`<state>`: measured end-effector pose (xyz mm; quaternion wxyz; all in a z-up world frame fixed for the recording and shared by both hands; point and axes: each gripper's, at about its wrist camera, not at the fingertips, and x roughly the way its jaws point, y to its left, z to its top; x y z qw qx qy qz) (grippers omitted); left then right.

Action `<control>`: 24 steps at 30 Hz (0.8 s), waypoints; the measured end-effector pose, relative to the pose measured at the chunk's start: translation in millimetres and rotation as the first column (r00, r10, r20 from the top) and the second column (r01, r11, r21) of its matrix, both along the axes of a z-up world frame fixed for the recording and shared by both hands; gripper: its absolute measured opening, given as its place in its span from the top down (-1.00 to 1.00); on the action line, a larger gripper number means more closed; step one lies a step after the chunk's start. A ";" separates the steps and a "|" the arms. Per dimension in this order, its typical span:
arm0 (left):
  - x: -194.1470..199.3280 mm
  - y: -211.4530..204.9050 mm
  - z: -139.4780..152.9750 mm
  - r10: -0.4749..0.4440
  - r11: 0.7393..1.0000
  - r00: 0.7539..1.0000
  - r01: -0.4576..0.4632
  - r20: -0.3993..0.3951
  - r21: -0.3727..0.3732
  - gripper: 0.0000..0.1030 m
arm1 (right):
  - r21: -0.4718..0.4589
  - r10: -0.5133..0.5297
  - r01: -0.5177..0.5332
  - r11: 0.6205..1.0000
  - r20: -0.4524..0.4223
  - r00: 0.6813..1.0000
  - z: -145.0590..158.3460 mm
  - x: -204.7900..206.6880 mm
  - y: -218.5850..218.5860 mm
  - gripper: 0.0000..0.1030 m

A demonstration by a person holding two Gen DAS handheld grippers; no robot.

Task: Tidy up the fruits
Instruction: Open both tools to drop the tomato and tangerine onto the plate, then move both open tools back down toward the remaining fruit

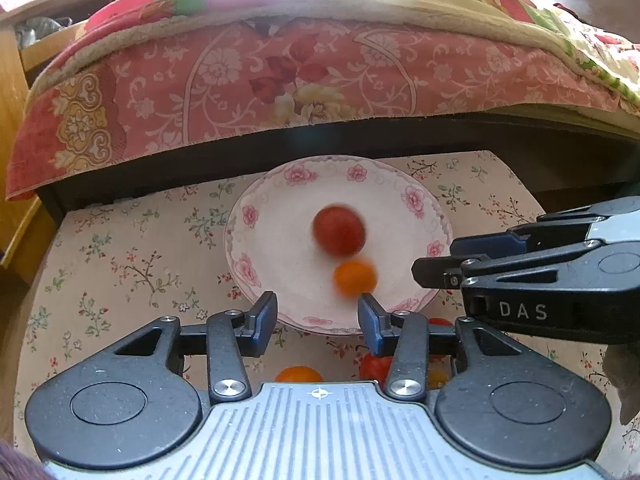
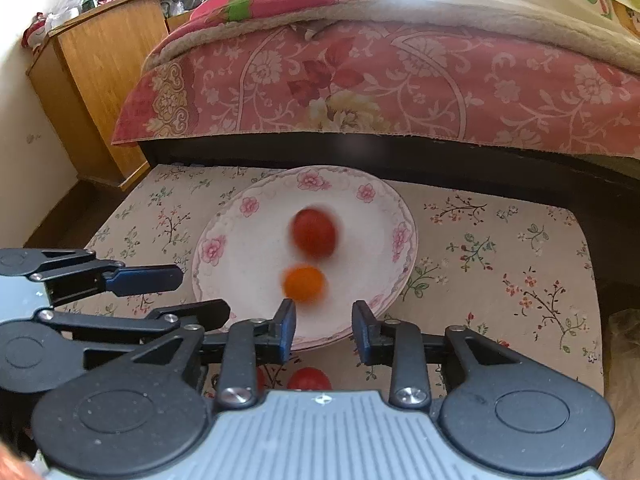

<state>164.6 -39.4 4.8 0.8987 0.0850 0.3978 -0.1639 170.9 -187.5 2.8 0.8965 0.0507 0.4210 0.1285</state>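
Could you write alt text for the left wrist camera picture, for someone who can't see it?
A floral plate on a flowered cloth holds a red fruit and a blurred orange fruit. The open left gripper hangs at its near rim, the right gripper alongside, more fruit beneath.

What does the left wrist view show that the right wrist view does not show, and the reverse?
Only the left wrist view shows an orange fruit on the cloth under the open left hand-held gripper. Only the right wrist view shows the wooden cabinet beside the bed. Both show the flowered plate holding a blurred red fruit and orange fruit, the pink bedcover, and the open right hand-held gripper.
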 end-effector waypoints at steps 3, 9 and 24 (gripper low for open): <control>0.2 0.3 0.1 0.002 1.000 1.000 -0.002 0.000 0.001 -0.04 | 0.003 -0.004 0.004 1.000 0.004 1.000 1.8 -1.6 -0.8 0.29; -1.4 0.4 2.6 0.004 1.000 1.000 -0.004 0.008 0.000 -0.05 | 0.003 -0.003 0.003 1.000 0.013 1.000 4.7 -3.8 -1.2 0.29; -14.6 -0.5 4.7 -0.007 1.000 1.000 0.007 0.000 0.007 -0.08 | -0.010 0.026 -0.026 1.000 0.023 0.999 10.9 -19.4 4.1 0.29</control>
